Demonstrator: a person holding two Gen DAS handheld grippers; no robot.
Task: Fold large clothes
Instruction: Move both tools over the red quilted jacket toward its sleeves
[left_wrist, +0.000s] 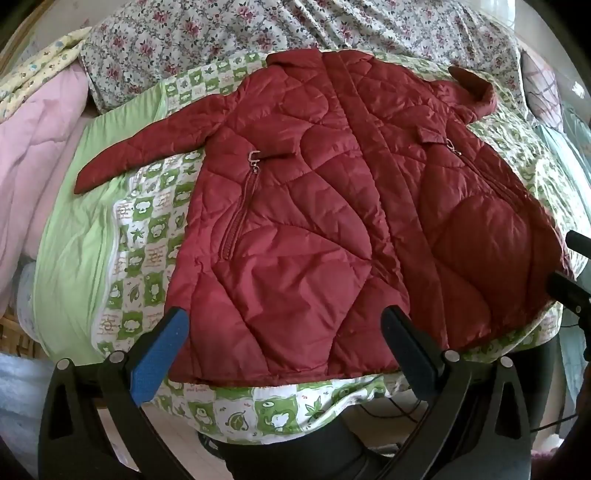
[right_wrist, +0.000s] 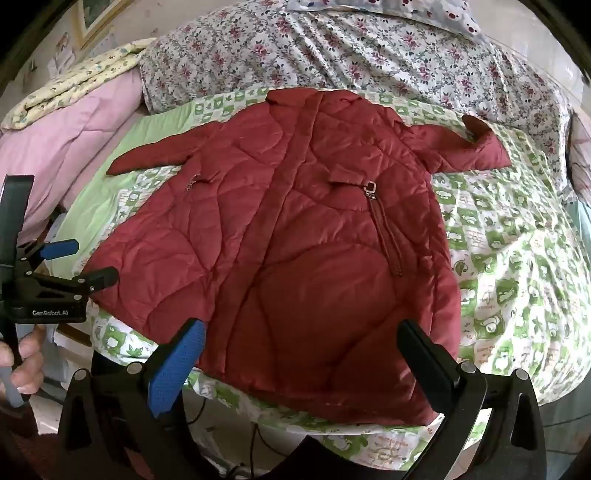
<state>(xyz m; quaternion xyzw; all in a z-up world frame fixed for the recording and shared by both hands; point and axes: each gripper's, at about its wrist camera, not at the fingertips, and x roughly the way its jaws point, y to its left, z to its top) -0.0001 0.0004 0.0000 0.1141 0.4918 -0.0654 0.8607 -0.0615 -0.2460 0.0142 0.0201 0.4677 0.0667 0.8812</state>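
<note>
A dark red quilted jacket (left_wrist: 314, 206) is lying flat and front side up on a green and white patterned quilt (left_wrist: 147, 229) that is covering the near part of the bed. Its collar is pointing to the far side, toward a floral bedsheet (left_wrist: 207, 40), and its hem is reaching almost to the near edge of the bed. The left sleeve (left_wrist: 147, 147) is stretching out to the left over the quilt, and the right sleeve (right_wrist: 469, 147) is lying out to the right with its cuff bent back a little. A pink blanket (left_wrist: 40, 147) is resting at the far left, apart from the jacket. The left gripper (left_wrist: 284, 332) is hovering above the near left part of the hem with its jaws standing wide apart and nothing between them. The right gripper (right_wrist: 303, 343) is hovering above the near right part of the hem, also spread wide and holding nothing. As far as the pictures are showing, no fold is made yet: the body is fully spread, both sleeves are out and the front is closed. In my judgement the task is only at its beginning, and all the work is remaining: bringing the sleeves in over the body, then folding the body.
</note>
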